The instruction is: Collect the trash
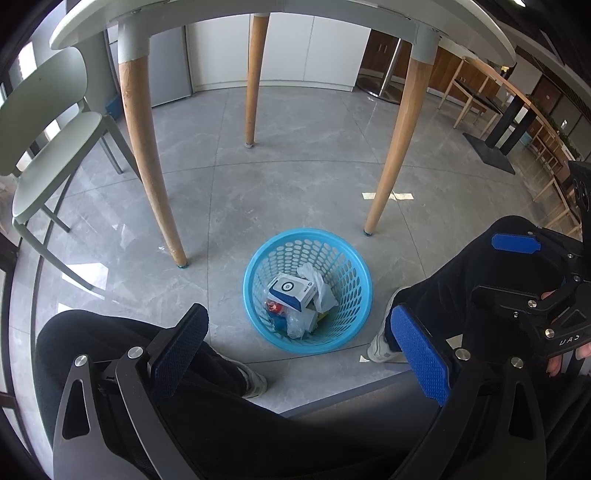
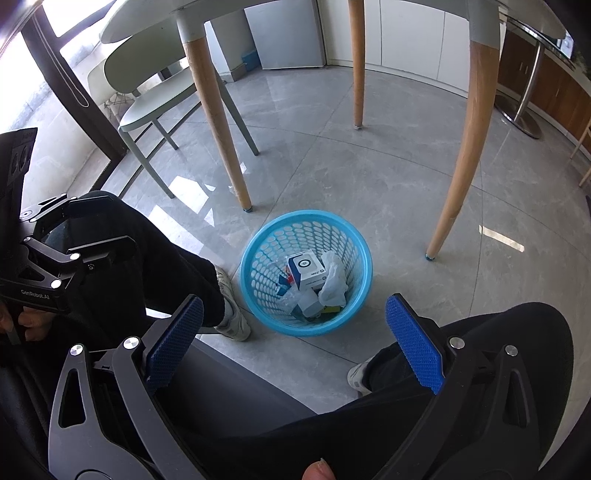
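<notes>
A blue perforated basket (image 1: 307, 291) stands on the grey tiled floor (image 1: 258, 192) between the person's two white shoes, in front of the wooden legs of the worktop (image 1: 280, 22), and it holds the trash: a white and blue box (image 1: 291, 293) lying on top, a crumpled white plastic bag (image 1: 319, 286) touching it, and some clear and red wrappers underneath. The left gripper (image 1: 299, 354) hangs above the near rim with its jaws spread wide and nothing between them, and the right gripper (image 2: 295, 339) is likewise wide open and empty above the basket, both over the person's dark-trousered knees
</notes>
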### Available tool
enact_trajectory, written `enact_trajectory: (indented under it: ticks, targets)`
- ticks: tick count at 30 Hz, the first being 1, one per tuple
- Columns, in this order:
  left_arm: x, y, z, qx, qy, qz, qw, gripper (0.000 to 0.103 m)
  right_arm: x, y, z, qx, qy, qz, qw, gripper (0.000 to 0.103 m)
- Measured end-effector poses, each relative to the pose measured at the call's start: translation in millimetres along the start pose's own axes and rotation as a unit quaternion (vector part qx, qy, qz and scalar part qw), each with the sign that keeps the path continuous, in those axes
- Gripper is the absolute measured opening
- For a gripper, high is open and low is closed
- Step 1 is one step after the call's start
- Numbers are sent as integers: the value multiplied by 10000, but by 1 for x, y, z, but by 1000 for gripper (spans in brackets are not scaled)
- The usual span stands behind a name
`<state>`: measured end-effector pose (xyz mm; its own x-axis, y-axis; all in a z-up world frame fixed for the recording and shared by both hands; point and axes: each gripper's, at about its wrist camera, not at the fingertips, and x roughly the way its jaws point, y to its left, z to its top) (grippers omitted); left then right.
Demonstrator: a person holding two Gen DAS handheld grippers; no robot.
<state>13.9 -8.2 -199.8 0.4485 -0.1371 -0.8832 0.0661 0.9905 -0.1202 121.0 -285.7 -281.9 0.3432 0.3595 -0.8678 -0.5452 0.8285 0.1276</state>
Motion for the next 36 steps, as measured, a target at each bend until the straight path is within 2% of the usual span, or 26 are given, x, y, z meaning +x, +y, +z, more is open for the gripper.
enact_trajectory:
  ticks: [36]
  targets:
    - [3, -10, -4, 53, 78, -1, 10000, 97, 7, -3, 2, 106, 136, -49, 9998, 94]
